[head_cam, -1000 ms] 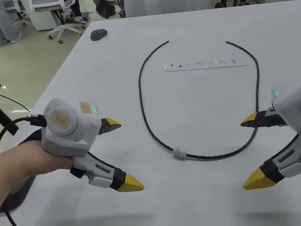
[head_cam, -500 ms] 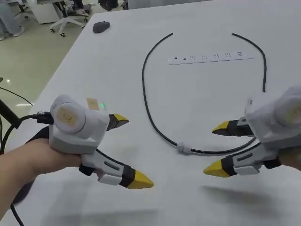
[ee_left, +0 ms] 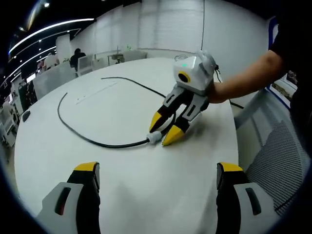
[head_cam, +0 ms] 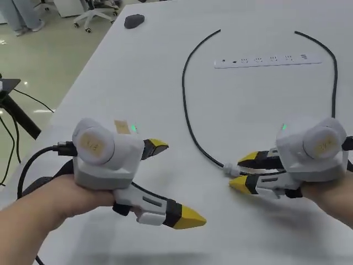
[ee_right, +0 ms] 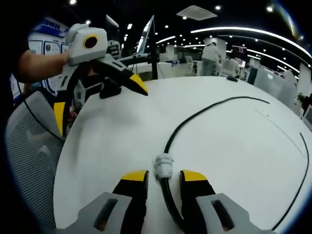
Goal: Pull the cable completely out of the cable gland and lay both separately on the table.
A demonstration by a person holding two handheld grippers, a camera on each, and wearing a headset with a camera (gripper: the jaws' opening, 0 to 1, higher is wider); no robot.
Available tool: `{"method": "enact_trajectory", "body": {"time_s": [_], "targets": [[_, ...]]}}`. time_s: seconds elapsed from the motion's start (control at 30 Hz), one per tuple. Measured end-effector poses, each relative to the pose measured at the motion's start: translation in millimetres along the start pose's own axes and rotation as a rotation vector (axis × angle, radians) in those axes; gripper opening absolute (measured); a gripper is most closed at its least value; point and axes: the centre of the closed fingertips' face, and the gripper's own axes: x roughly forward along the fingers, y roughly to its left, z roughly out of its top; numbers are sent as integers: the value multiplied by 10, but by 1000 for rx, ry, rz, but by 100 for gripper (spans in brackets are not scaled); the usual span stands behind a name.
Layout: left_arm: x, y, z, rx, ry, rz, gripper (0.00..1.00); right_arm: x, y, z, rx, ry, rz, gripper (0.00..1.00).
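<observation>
Table (head_cam: 138, 99): white, matt and smooth, a broad flat top.
Cable (head_cam: 186, 110): thin and round, with a black sheath of dull sheen. It lies flat on the table in one wide U-shaped loop, both ends pointing away from me.
Cable gland (head_cam: 233, 170): small, pale grey-white plastic, a stubby barrel with a ribbed nut. It sits on the cable at the near bottom of the loop and rests on the table. Black cable shows on both sides of it, so it is not yet off.
Right gripper (head_cam: 241, 172): white moulded body, black arms, yellow wedge tips. The jaws are drawn narrow and straddle the cable just behind the gland. In the right gripper view a sliver of table shows between each jaw and the sheath — not clamped. The tips are low over the table; whether they touch it I cannot tell.
Left gripper (head_cam: 175, 182): same build. The jaws are spread wide with nothing between them — held over bare table to the left of the gland, well apart from the cable.
Power strip (head_cam: 267, 59): long, flat and white, with a row of small sockets. It lies between the two far ends of the loop.
Mouse (head_cam: 134, 21): dark and rounded, at the far left of the table.
</observation>
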Motion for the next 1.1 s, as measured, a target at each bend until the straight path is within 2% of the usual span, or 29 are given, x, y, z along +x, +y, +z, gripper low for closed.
{"method": "enact_trajectory", "body": {"time_s": [0.07,0.13,0.2,0.23,0.27,0.3,0.33,0.4,0.47,0.53,0.57,0.6,0.67,0.7,0.73,0.77,0.83,0.87,0.9,0.97,1.03,1.1], "targets": [[2,23,13,-2,2,6,98,-7,-16,-6,1,-1,2,10],[4,27,68,-17,-16,12,96,-7,-15,-10,10,-6,0,9],[23,-15,135,-44,-48,-1,96,-13,-6,-7,15,-11,1,8],[34,-37,152,-54,-53,-8,96,-25,38,0,56,-17,34,8],[43,-42,162,-48,-55,-6,97,-41,103,-5,127,-6,79,8],[55,-55,189,-33,-69,-6,97,-77,141,23,142,-14,111,8],[64,-83,202,-27,-69,-15,97,-141,120,75,78,-37,111,8],[86,-194,240,-68,-76,-65,97,-296,231,83,72,-8,188,7],[95,-301,362,-89,-123,-112,95,-481,345,113,31,-6,269,7],[98,-389,484,-93,-165,-149,90,-653,413,119,-5,11,306,7],[104,-432,567,-84,-197,-163,89,-738,464,130,-28,12,336,7],[116,-549,730,-15,-265,-204,87,-866,530,161,-58,11,365,7],[156,-703,784,-11,-261,-264,77,-1062,630,216,-100,9,409,7],[182,-793,803,-26,-251,-305,72,-1128,649,252,-109,1,411,7],[218,-927,819,-46,-234,-368,66,-1209,682,277,-115,0,420,7],[243,-1007,840,-47,-231,-402,62,-1259,703,299,-125,-4,425,7],[297,-1132,945,-43,-273,-435,54,-1338,707,348,-176,-19,401,7],[310,-1164,972,-62,-276,-447,50,-1360,706,365,-202,-27,386,7],[322,-1212,1024,-116,-288,-475,45,-1394,724,376,-221,-31,376,7],[326,-1256,1025,-180,-266,-515,33,-1426,730,401,-251,-47,351,7],[333,-1225,1060,-188,-281,-508,25,-1449,735,389,-265,-44,330,7],[308,-1233,1084,-222,-285,-530,23,-1473,752,389,-267,-45,322,7]]}}
